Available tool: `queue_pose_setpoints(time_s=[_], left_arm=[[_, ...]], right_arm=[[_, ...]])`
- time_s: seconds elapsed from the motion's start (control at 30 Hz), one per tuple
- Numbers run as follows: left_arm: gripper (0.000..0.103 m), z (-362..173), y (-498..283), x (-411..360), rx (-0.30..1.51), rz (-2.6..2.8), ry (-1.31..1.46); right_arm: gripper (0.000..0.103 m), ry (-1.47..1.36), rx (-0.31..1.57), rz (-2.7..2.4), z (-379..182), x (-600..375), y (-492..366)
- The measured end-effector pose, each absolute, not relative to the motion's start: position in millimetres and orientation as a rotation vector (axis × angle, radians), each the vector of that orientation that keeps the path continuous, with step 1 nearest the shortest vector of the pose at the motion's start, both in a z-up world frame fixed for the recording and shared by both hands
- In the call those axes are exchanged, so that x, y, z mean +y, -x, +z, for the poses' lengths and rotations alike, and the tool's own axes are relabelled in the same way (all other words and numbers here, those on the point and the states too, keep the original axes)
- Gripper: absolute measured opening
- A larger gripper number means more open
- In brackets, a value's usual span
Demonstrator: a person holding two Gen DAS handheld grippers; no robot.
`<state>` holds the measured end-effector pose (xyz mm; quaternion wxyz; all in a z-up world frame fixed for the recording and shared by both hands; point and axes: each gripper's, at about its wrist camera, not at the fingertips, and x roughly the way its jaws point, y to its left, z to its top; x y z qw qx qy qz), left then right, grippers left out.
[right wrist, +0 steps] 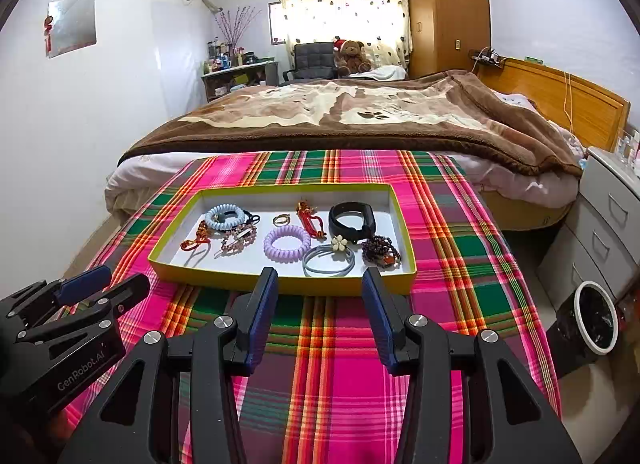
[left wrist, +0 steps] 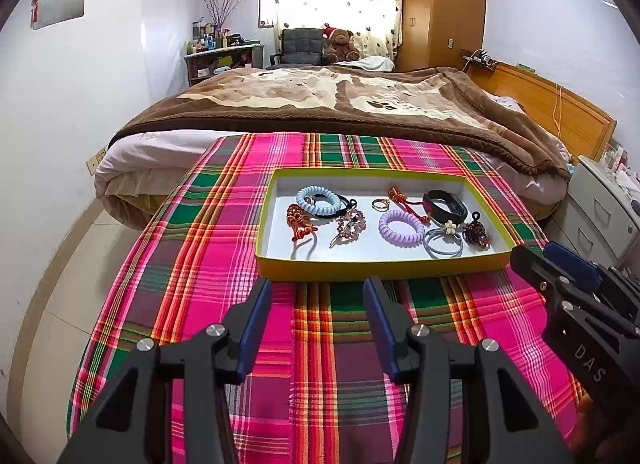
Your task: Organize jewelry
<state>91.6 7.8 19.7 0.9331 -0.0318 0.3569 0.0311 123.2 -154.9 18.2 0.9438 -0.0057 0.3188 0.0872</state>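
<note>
A shallow yellow-rimmed tray point(left wrist: 384, 264) with a white floor sits on the plaid cloth; it also shows in the right wrist view point(right wrist: 280, 282). In it lie a light-blue coil hair tie point(left wrist: 318, 197), a purple coil hair tie point(left wrist: 401, 227), a black wristband point(left wrist: 445, 206), a red knotted cord point(left wrist: 404, 202), a gold ring point(left wrist: 379, 204), a grey hair tie with a flower point(left wrist: 443, 246), a dark beaded clip point(left wrist: 476, 234), a pink crystal clip point(left wrist: 349, 224) and an orange knot tie point(left wrist: 300, 222). My left gripper point(left wrist: 318, 290) is open and empty before the tray. My right gripper point(right wrist: 320, 280) is open and empty at the tray's near edge.
The pink, green and orange plaid cloth point(left wrist: 224, 248) covers the table. A bed with a brown blanket point(left wrist: 320, 100) lies behind. A grey drawer unit point(right wrist: 612, 216) and a black bin with a white rim point(right wrist: 592, 318) stand at the right.
</note>
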Motion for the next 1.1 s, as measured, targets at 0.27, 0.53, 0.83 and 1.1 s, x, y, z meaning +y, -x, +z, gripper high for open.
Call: queue_pose_setpoints(time_s=[0.27, 0.53, 0.83, 1.1], left_arm=[[0.05, 19.5, -93.2, 8.3, 0.737, 0.066, 0.06], [0.05, 20.1, -93.0, 7.9, 0.735, 0.064, 0.064], [0.05, 18.5, -93.8, 8.7, 0.738, 0.065, 0.063], [0.05, 17.9, -93.9, 9.5, 0.74, 0.069, 0.064]], right_arm=[[0.044, 0.014, 0.651, 0.18, 17.1, -153.6, -123.0], [0.044, 0.015, 0.654, 0.178, 17.3, -153.1, -122.9], [0.044, 0.017, 0.653, 0.177, 16.8, -151.1, -121.1], [0.044, 0.019, 0.655, 0.179, 16.0, -150.9, -122.0]])
